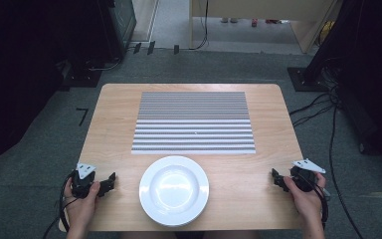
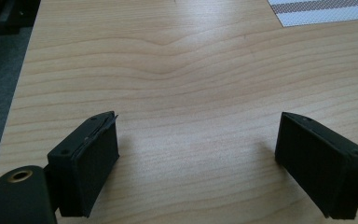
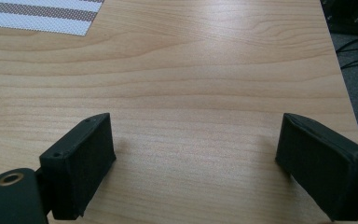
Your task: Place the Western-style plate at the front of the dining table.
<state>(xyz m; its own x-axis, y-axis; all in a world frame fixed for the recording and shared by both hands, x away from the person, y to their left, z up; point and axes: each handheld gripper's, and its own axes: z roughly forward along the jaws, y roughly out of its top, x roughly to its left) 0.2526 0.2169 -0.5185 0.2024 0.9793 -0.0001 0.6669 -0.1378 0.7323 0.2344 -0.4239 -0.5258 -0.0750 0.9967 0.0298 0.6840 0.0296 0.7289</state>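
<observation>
So I've got a white plate [image 1: 174,190] sitting at the near edge of the wooden counter [image 1: 109,129], pretty much dead centre, with a grey striped mat [image 1: 194,122] just behind it. My left claw [image 1: 110,180] is parked near the near-left corner, well apart from the plate, jaws spread wide over bare wood. My right claw [image 1: 274,178] is over by the near-right edge, also gaping wide, nothing between the jaws. A corner of the mat peeks into both gripper views.
</observation>
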